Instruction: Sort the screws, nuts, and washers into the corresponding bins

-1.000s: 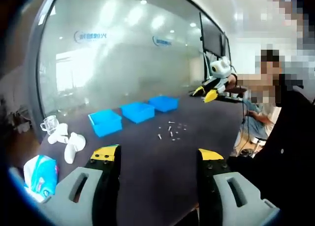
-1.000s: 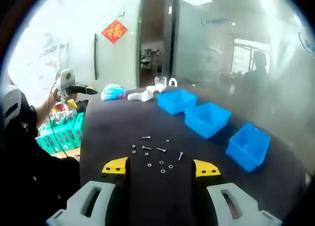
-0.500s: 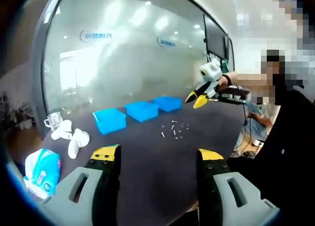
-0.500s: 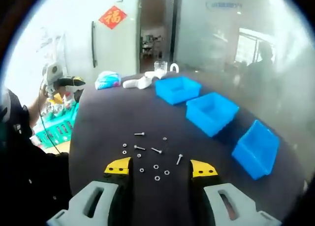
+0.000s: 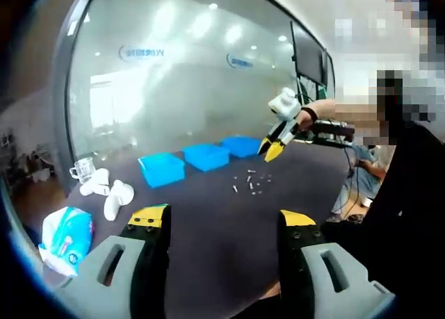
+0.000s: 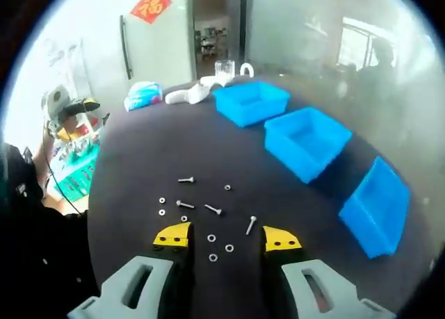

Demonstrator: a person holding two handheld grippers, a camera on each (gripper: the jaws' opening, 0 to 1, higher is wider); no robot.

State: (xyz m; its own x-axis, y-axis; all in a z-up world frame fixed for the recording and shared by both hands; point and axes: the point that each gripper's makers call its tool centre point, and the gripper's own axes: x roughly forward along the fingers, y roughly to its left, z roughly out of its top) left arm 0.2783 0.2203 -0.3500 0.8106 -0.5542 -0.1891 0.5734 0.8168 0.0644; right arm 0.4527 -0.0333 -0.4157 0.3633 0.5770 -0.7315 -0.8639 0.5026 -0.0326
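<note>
Three blue bins [image 5: 206, 156] sit far ahead of the left gripper [image 5: 224, 222], whose jaws gape with nothing between them; fasteners [image 5: 250, 183] lie scattered before the bins, under the right gripper [image 5: 271, 149]. White cups [image 5: 104, 192] and a tissue pack [image 5: 66, 237] lie left. In the right gripper view, the right gripper's [image 6: 221, 237] parted jaws flank two washers [image 6: 220, 252]; screws [image 6: 212, 209] lie just ahead on the dark bench [image 6: 139, 159], and the bins [image 6: 306, 140] ahead to the right look empty.

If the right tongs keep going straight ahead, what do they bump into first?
Probably the small washers lying on the dark table, right between the tips of the open right tongs. A screw lies just past them. Depth is hard to judge.
</note>
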